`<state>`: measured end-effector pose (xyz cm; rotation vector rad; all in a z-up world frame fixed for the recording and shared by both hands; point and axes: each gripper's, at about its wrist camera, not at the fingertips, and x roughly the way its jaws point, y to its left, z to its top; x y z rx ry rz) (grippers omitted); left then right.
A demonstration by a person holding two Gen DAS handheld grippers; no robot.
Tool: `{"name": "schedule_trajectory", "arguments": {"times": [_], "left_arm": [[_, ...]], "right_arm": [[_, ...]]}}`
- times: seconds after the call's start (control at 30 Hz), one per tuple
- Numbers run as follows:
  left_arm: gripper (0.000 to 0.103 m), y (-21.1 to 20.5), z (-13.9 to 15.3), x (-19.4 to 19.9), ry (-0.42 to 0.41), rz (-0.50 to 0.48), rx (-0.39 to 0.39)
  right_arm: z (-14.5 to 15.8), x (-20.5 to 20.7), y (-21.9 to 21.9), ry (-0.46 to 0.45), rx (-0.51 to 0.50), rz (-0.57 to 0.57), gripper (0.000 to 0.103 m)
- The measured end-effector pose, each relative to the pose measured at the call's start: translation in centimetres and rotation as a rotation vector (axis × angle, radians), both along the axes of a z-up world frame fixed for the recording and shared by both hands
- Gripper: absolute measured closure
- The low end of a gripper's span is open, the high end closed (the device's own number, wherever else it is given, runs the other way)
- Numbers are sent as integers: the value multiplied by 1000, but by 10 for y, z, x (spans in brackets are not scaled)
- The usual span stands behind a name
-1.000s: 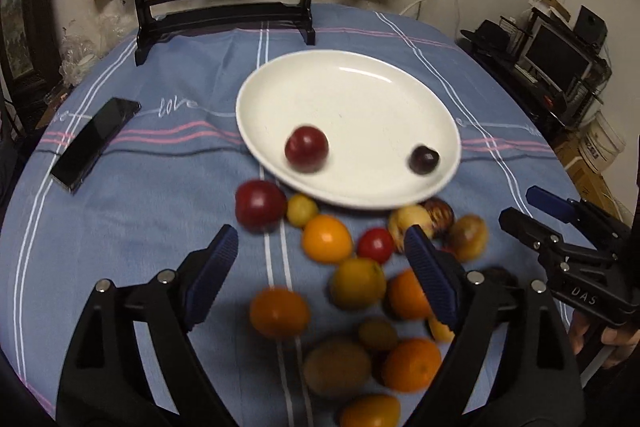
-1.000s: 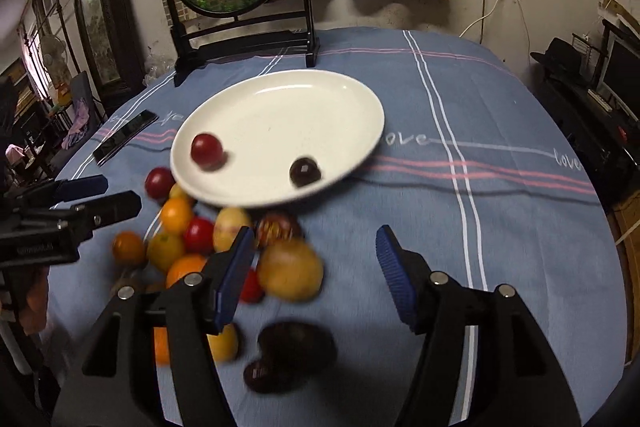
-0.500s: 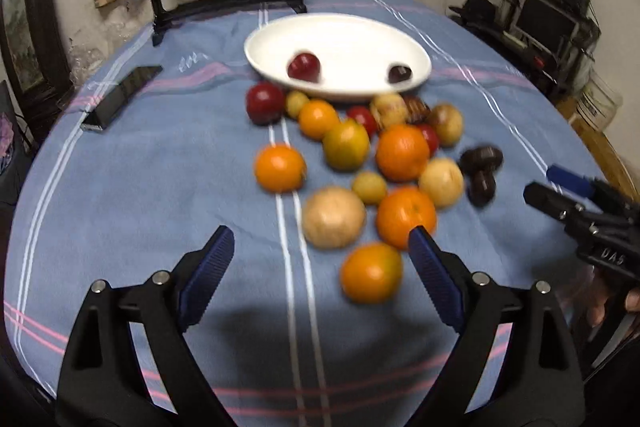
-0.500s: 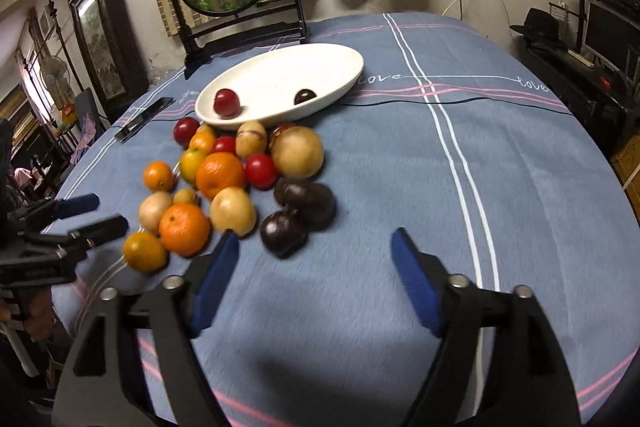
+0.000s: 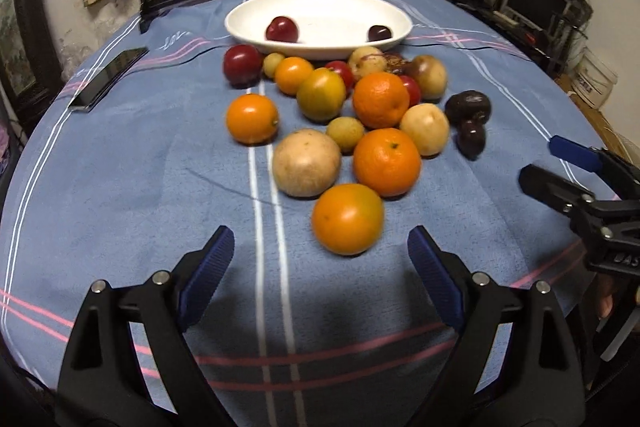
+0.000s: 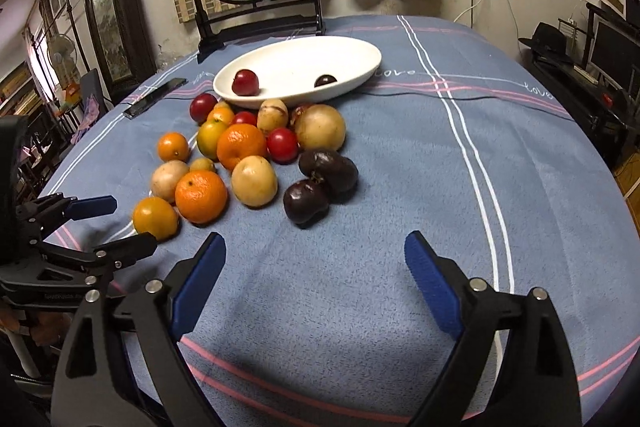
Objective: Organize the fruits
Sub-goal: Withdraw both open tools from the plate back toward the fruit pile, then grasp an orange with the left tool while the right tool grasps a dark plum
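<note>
Fruits are heaped on a blue striped tablecloth (image 5: 120,167), just in front of a white oval plate (image 5: 320,7). At the far left a black phone (image 5: 108,79) lies on the cloth. Next a dark red plum (image 5: 242,64) and a lone orange (image 5: 252,119) are seen at the heap's left edge. In the middle, a tan round fruit (image 5: 306,163) is touched by an orange (image 5: 387,161), with another orange (image 5: 347,219) nearest the left gripper (image 5: 320,267), whose jaws are spread wide with nothing between them. On the plate a red plum (image 5: 281,29) and a dark plum (image 5: 379,33) are set well apart. Two dark purple fruits (image 6: 320,183) touch at the heap's right edge. The right gripper (image 6: 314,271) is being opened, wide and empty, over bare cloth.
</note>
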<state>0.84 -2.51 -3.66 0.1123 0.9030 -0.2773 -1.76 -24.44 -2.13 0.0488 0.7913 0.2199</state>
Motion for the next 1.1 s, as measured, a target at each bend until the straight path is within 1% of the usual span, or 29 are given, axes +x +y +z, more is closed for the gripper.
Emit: {"name": "schedule_trajectory", "arguments": {"times": [0.07,0.17,0.2,0.27,0.37,0.4,0.63,0.73,0.83,0.97,1.0,1.03,1.1], "left_arm": [[18,-3,-3,2,8,-7,3],[27,-6,-9,8,48,-4,-10],[33,-7,-12,10,54,-3,-4],[36,-10,-14,10,43,-5,9],[54,-14,-14,10,27,-24,2],[62,-15,-13,10,26,-28,-4],[63,-12,-7,10,10,-38,-12],[63,-6,-2,9,-5,-31,-20],[63,-2,0,8,-13,-31,-32],[63,2,0,9,-14,-34,-42],[63,3,-1,10,-11,-33,-47],[63,4,-2,10,-8,-32,-51],[63,6,-3,11,0,-28,-60]], "right_arm": [[-1,1,-1,4,4,-8,12],[-2,0,-2,3,13,-5,12],[-2,0,-2,2,13,-3,12],[-3,-1,-3,0,12,-1,12],[-4,-1,-4,2,10,-4,12],[-4,-1,-5,4,9,-7,12],[-7,3,-1,21,-9,-8,12],[-10,7,8,41,-54,-1,12],[-14,16,12,85,-89,-21,12],[-18,28,17,125,-123,-25,24],[-19,32,18,133,-132,-24,29],[-19,36,21,138,-141,-20,33],[-19,44,23,148,-129,-18,42]]}}
